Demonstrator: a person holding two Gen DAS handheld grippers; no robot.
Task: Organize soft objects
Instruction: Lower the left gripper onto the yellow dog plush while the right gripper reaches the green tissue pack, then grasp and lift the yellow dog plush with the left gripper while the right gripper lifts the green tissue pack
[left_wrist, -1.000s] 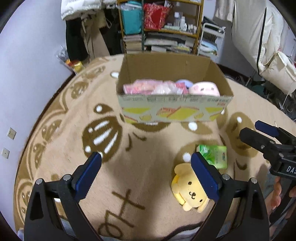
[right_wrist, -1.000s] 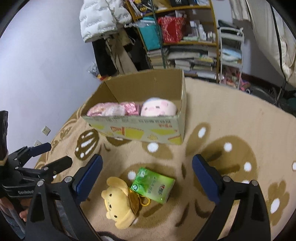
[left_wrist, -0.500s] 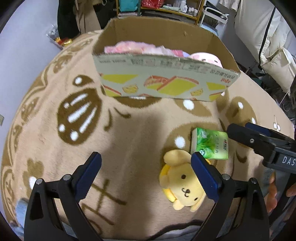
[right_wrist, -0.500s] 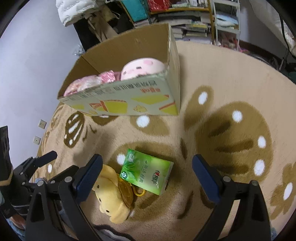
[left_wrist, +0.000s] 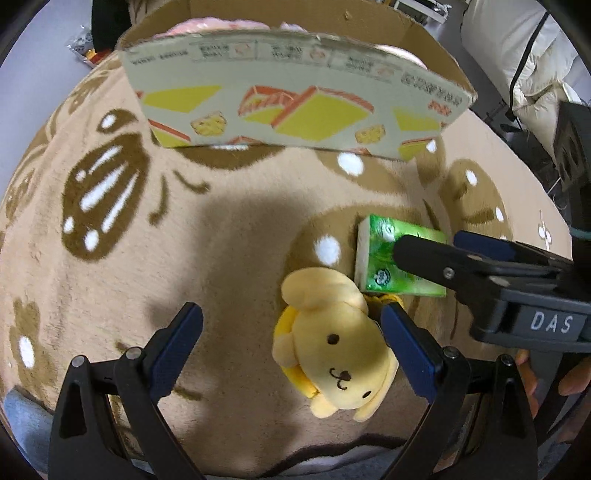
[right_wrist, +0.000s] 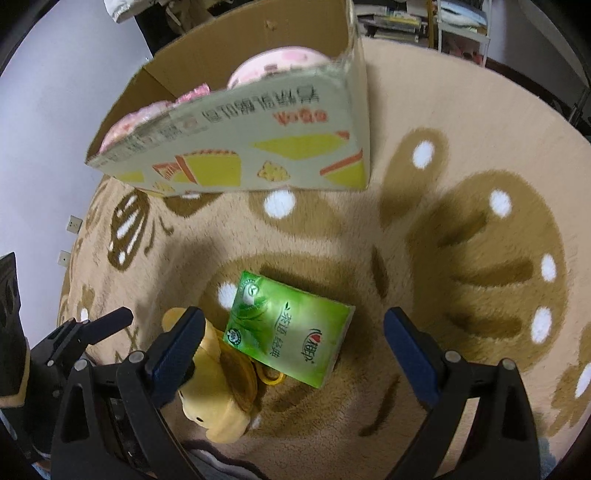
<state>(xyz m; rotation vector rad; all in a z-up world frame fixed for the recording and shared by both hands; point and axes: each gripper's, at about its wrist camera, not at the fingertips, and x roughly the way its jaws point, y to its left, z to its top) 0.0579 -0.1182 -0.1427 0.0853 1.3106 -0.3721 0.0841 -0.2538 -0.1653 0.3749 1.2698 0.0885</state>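
Note:
A yellow plush dog (left_wrist: 332, 347) lies on the tan rug, touching a green tissue pack (left_wrist: 391, 258) just beyond it. My left gripper (left_wrist: 291, 350) is open and low over the rug, its right finger beside the dog's head. My right gripper (right_wrist: 295, 350) is open with the green tissue pack (right_wrist: 291, 332) between its fingers; the plush dog (right_wrist: 218, 391) lies by its left finger. An open cardboard box (left_wrist: 295, 103) stands further back, holding pink soft items and a round pink plush (right_wrist: 277, 62).
The patterned tan rug (left_wrist: 110, 280) covers the floor. The right gripper (left_wrist: 480, 266) shows at the right of the left wrist view, over the tissue pack. A purple wall (right_wrist: 55, 92) stands at the left, shelves (right_wrist: 443, 18) and white bedding (left_wrist: 517, 55) behind.
Both grippers have moved forward and down toward the rug. The dog and the tissue pack now sit between or beside the fingers, and the box looms closer.

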